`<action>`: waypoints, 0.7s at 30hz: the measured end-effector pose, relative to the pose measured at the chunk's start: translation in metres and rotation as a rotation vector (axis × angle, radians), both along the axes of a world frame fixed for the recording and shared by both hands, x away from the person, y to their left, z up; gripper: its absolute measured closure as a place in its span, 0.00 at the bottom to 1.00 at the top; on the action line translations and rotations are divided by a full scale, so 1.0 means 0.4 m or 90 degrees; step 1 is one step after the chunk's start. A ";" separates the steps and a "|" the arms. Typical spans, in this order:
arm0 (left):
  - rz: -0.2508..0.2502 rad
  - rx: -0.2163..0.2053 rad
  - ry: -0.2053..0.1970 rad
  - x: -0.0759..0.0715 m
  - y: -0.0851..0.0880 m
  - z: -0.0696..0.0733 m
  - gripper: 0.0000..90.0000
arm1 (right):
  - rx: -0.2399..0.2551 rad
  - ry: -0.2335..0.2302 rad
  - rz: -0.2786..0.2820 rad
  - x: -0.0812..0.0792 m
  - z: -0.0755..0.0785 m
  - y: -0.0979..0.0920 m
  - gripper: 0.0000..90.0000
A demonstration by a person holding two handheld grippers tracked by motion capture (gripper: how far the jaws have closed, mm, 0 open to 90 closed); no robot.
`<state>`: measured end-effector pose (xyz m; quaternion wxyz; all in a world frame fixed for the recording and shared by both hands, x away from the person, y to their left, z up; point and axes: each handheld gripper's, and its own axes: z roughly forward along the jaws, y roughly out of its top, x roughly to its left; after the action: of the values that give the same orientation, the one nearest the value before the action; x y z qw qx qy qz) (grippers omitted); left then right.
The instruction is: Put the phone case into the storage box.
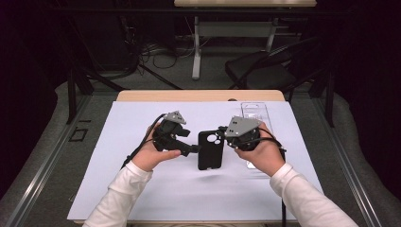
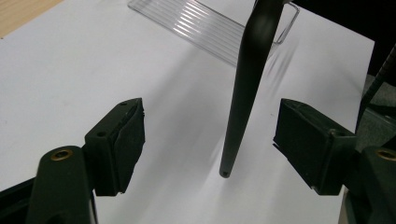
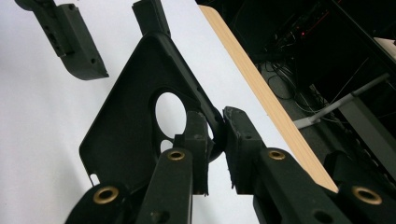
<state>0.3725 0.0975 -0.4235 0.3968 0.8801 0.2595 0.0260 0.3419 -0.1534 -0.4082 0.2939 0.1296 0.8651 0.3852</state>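
Table (image 1: 142, 198): phone case (image 1: 210, 150) edge hidden by right claw (image 3: 215, 135).

lab (dark curtains (image 1: 28, 71), floor cables (image 1: 161, 54))

One case, one tray, two grippers on one sheet.
A single black plastic phone case (image 1: 210, 150), one clear ribbed plastic tray (image 1: 254, 113), two black handheld grippers, left (image 1: 193, 149) and right (image 1: 220, 130), one white paper sheet (image 1: 142, 189), one wooden table (image 1: 198, 95).
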 end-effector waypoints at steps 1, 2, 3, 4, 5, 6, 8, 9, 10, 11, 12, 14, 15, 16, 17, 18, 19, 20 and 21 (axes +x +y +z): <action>0.002 -0.003 0.001 0.000 0.002 0.000 0.27 | 0.001 0.000 -0.001 0.000 0.000 -0.001 0.89; 0.002 -0.004 0.000 0.000 0.004 0.000 0.26 | 0.001 -0.002 -0.001 0.001 0.001 -0.001 0.89; 0.005 -0.007 0.001 0.000 0.006 -0.001 0.26 | 0.002 -0.002 -0.001 0.002 0.001 -0.002 0.89; 0.006 -0.010 0.003 0.001 0.008 -0.002 0.25 | 0.001 -0.003 0.000 0.002 0.001 -0.002 0.89; 0.007 -0.011 0.003 0.001 0.010 -0.003 0.24 | 0.001 -0.004 0.000 0.002 0.001 -0.002 0.89; 0.000 -0.008 0.000 0.001 0.012 -0.004 0.23 | 0.001 -0.004 0.001 0.001 0.001 -0.002 0.89; 0.002 -0.008 -0.002 0.000 0.015 -0.005 0.19 | 0.002 -0.004 0.001 0.001 0.001 -0.001 0.89; 0.000 -0.008 -0.007 0.000 0.017 -0.006 0.18 | 0.003 -0.005 0.002 0.001 0.001 -0.001 0.89; -0.003 -0.009 -0.009 0.000 0.019 -0.006 0.18 | 0.003 -0.005 0.002 0.001 0.001 -0.001 0.89; -0.002 -0.013 -0.008 0.000 0.021 -0.006 0.17 | 0.003 -0.005 0.001 0.001 0.001 -0.001 0.89; 0.000 -0.017 -0.007 0.001 0.022 -0.006 0.17 | 0.003 -0.006 0.002 0.002 0.001 -0.001 0.89; 0.002 -0.021 -0.005 0.001 0.024 -0.007 0.17 | 0.004 -0.008 0.002 0.002 0.001 -0.002 0.89; 0.003 -0.022 -0.005 0.001 0.025 -0.007 0.17 | 0.005 -0.009 0.002 0.003 0.001 -0.002 0.89; 0.004 -0.023 -0.004 0.001 0.026 -0.008 0.16 | 0.005 -0.009 0.002 0.002 0.001 -0.002 0.89; 0.005 -0.026 -0.004 0.002 0.026 -0.009 0.15 | 0.005 -0.009 0.003 0.002 0.001 -0.003 0.89; 0.005 -0.028 -0.004 0.002 0.026 -0.010 0.13 | 0.006 -0.011 0.003 0.002 0.002 -0.003 0.89; 0.006 -0.030 -0.004 0.003 0.026 -0.010 0.12 | 0.006 -0.010 0.004 0.002 0.002 -0.003 0.89; 0.006 -0.031 -0.003 0.003 0.027 -0.010 0.10 | 0.006 -0.012 0.004 0.003 0.002 -0.004 0.89; 0.006 -0.031 -0.003 0.003 0.027 -0.010 0.09 | 0.007 -0.012 0.004 0.003 0.002 -0.004 0.89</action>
<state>0.3739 0.1085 -0.4277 0.4182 0.8690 0.2633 0.0236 0.3431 -0.1550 -0.4073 0.3004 0.1246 0.8606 0.3919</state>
